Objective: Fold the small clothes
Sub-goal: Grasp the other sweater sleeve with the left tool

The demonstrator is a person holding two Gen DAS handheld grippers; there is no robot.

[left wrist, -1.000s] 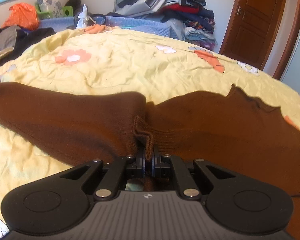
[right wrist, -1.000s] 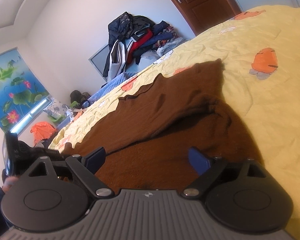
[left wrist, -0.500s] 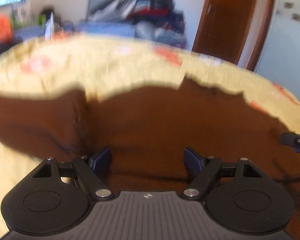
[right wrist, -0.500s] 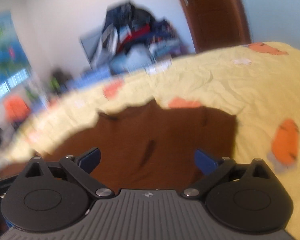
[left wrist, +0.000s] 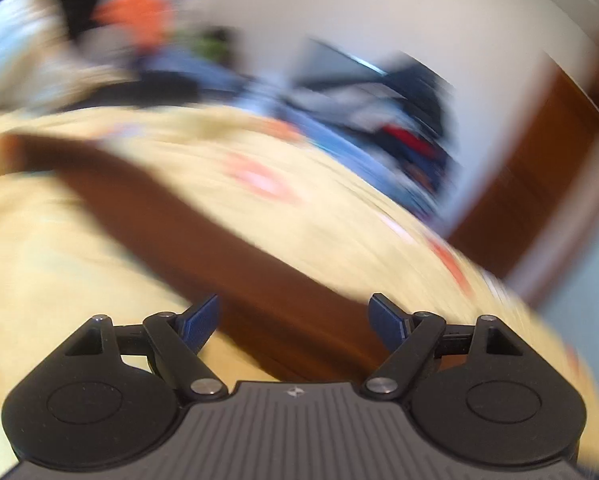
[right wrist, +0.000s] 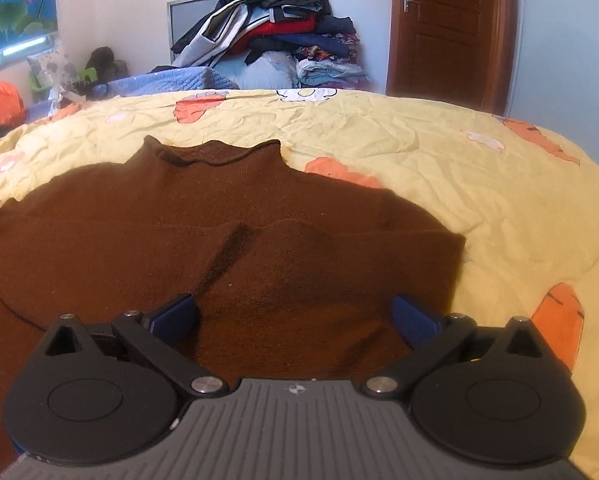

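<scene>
Brown sweater (right wrist: 203, 240) flat on yellow bedspread (right wrist: 439, 152), collar at 12 o'clock. Right gripper (right wrist: 293, 316) fingers spread, empty. Left gripper (left wrist: 293, 316) fingers spread, empty; view blurred.

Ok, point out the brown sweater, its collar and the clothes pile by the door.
brown sweater (right wrist: 259, 264), right wrist view, on the folded body.
collar (right wrist: 215, 154), right wrist view, on its rolled edge.
clothes pile (right wrist: 283, 28), right wrist view, on the red garment.
</scene>
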